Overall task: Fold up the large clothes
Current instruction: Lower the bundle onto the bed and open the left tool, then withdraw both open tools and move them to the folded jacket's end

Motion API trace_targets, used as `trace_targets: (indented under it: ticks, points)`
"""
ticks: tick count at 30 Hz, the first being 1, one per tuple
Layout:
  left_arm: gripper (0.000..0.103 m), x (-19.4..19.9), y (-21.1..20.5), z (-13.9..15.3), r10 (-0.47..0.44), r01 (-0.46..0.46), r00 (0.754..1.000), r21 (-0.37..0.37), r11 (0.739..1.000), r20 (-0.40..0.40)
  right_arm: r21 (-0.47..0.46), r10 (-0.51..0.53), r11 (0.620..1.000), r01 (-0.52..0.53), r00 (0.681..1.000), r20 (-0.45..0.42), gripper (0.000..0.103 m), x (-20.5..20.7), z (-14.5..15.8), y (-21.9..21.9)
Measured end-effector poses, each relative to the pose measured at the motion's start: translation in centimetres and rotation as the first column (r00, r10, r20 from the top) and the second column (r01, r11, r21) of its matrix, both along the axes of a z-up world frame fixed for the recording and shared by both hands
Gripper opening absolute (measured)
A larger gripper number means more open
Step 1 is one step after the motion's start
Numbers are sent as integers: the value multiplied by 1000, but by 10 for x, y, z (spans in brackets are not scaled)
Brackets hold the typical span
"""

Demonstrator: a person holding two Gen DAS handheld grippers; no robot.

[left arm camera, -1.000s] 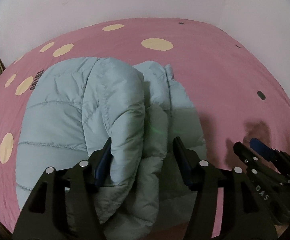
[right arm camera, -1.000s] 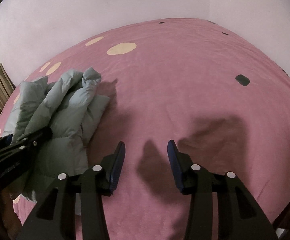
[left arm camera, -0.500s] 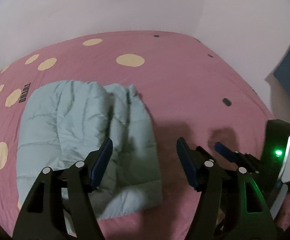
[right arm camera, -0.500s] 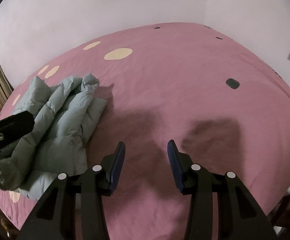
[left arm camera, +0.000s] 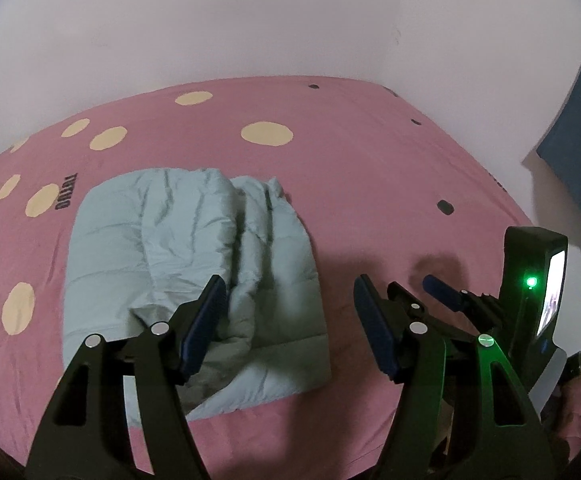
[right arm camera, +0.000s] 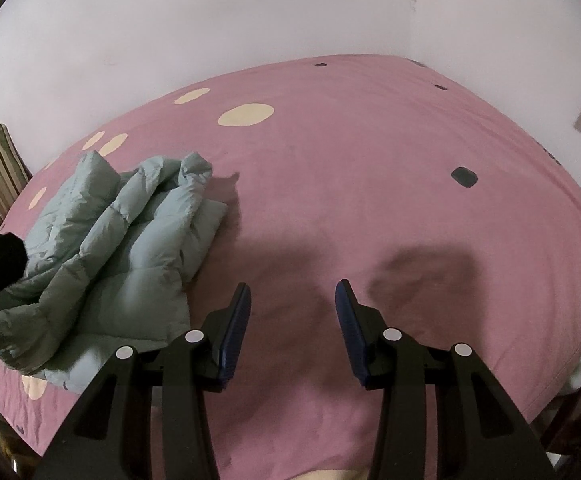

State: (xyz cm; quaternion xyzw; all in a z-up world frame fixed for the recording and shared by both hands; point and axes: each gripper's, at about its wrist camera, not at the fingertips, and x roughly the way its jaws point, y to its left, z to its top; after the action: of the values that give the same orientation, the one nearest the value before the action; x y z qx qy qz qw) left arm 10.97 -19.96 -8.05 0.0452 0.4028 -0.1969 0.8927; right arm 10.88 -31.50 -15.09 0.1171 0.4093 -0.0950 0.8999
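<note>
- Fingers of our left gripper (left arm camera: 290,320) stand wide apart and hold nothing; they hang above the near edge of the puffer jacket (left arm camera: 194,276)
- Our right gripper (right arm camera: 292,328) is also spread and empty, over the bare pink bedspread (right arm camera: 370,184)
- We judge the jacket, lying folded in a compact bundle on the bed's left part, is finished, so we keep both tools off it

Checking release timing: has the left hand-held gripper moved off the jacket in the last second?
Yes. The left hand-held gripper has pulled up and back from the puffer jacket, which now looks smaller against the pink bedsheet; its jaws are open and empty.
</note>
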Motion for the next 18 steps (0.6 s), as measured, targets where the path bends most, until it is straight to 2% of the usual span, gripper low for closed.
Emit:
trace_targets:
  ticks: [9,14,18]
  points:
    - [67,-9,46,29,74,-75,994,-1,997,84,-6,27,1000,-27,1000,12,45,1,9,16]
    - [67,2,87,29,171,-174,980,13,985,103,0,55,998,-55,998,14,45,4,12,30]
    - [68,17,125,18,261,-268,958,46,962,118,-10,84,996,-84,996,12,45,10,15,44]
